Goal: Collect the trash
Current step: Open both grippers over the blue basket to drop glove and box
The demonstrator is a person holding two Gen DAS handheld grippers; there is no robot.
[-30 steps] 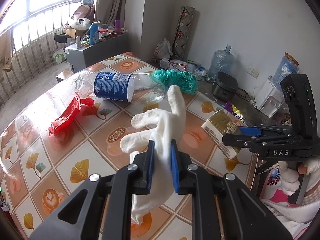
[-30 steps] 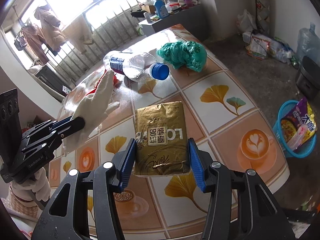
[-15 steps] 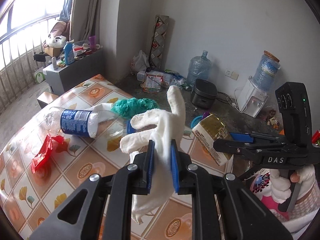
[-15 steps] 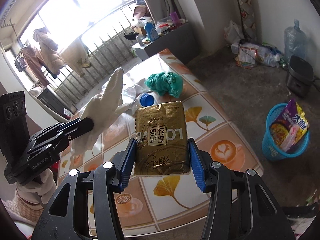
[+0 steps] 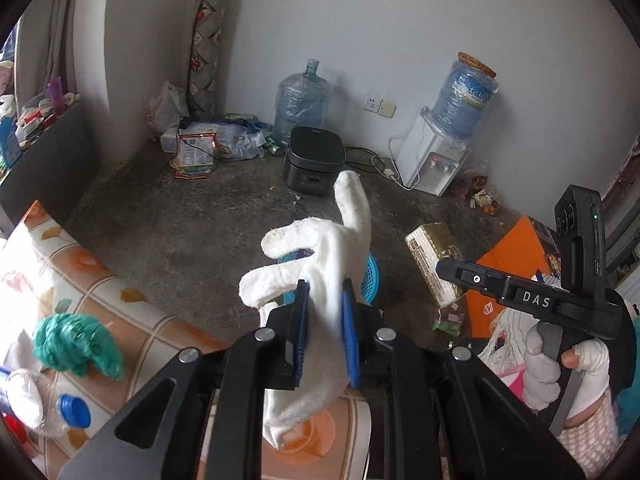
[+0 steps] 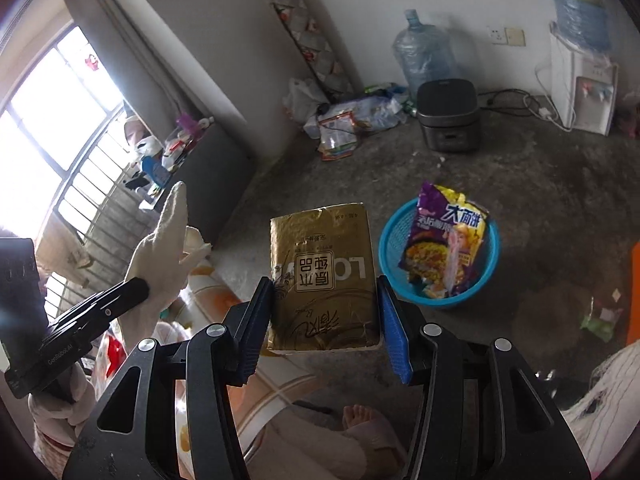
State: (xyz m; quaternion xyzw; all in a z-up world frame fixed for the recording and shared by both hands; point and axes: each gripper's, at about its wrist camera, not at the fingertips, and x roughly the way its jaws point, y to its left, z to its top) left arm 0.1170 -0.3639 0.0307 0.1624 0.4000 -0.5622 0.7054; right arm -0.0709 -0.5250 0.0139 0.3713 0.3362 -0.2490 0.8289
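White glove (image 5: pixel 324 280) pinched in left tongs (image 5: pixel 323 332), gold pack (image 6: pixel 323 276) clamped in right tongs (image 6: pixel 324 320); both tilted down past counter (image 5: pixel 120 308) edge. Blue basket (image 6: pixel 440 296) fully seen from right only.

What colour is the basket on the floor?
The basket is bright blue, clearest in the right wrist view.

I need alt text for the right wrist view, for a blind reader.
The right gripper holds a gold packet above the floor, near a blue basket containing a purple snack bag. At left, the left gripper holds a white glove.
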